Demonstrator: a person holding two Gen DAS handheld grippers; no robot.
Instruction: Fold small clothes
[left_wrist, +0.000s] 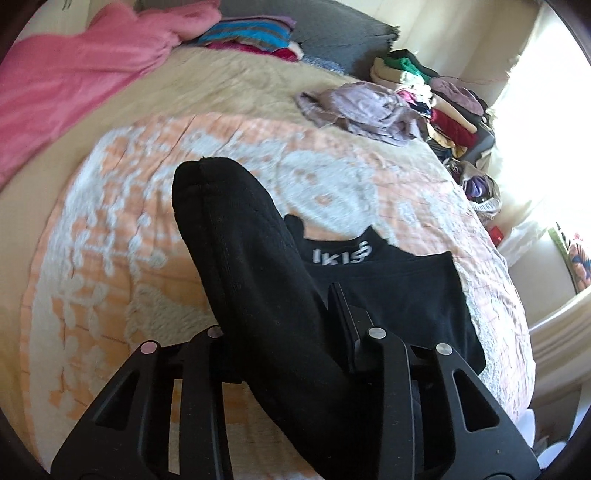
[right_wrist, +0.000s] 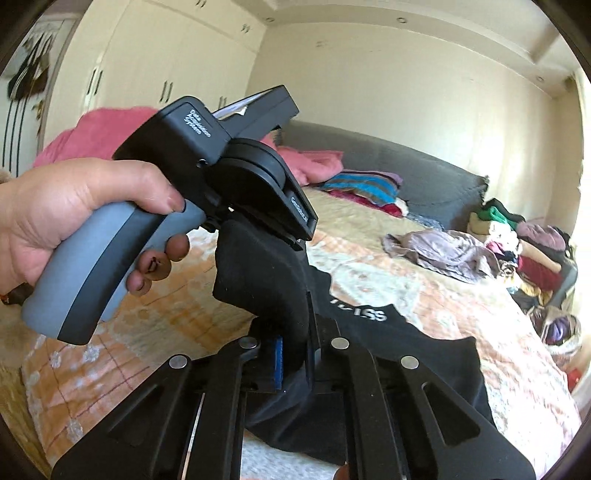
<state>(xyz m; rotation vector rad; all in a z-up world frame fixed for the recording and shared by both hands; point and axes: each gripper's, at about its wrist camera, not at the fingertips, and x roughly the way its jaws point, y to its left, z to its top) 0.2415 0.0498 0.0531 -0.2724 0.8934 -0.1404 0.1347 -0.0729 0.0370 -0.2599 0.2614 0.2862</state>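
Black garment (left_wrist: 258, 280) is lifted off the bedspread (left_wrist: 110, 221), pinched in both grippers: right gripper (right_wrist: 295, 354) clamped tight on a fold, left gripper (left_wrist: 284, 325) looks closed on it too, though fabric hides its pads. Lilac clothes (left_wrist: 365, 107) lie further back.

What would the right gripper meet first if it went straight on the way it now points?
Probably the left gripper: it hangs close ahead, clamped on the same black garment that the right gripper holds. Behind it lies the bed; depth is hard to judge.
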